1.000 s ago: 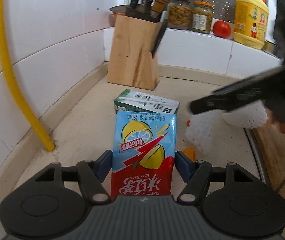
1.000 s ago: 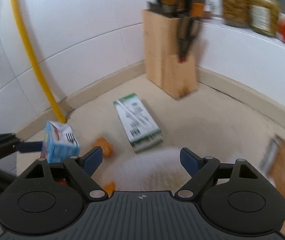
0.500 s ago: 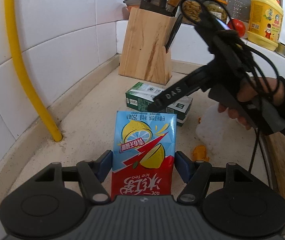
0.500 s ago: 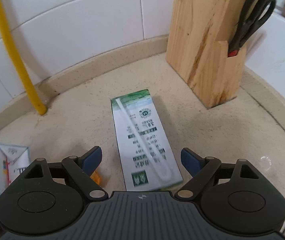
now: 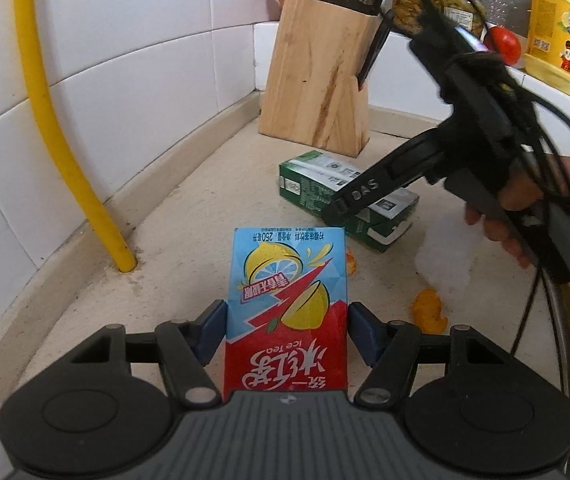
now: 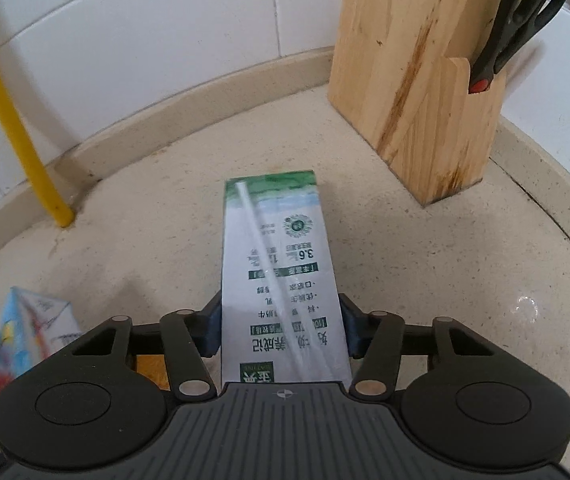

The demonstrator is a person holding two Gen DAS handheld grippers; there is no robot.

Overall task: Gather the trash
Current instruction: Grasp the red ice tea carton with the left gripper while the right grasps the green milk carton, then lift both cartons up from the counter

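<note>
Left gripper (image 5: 287, 330) clamps ice tea carton (image 5: 287, 304); right gripper (image 6: 281, 330) closing on milk carton (image 6: 281, 280), base hidden.

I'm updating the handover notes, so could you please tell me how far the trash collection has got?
Nothing looks binned yet. The left tool holds the iced tea carton; the right tool is closing on the milk carton. Orange peel and white foam netting remain on the counter.

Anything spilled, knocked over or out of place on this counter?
Yes. A green-and-white milk carton lies flat on the counter by the knife block, and orange peel scraps are scattered beside a white foam net. No liquid spill shows.
</note>
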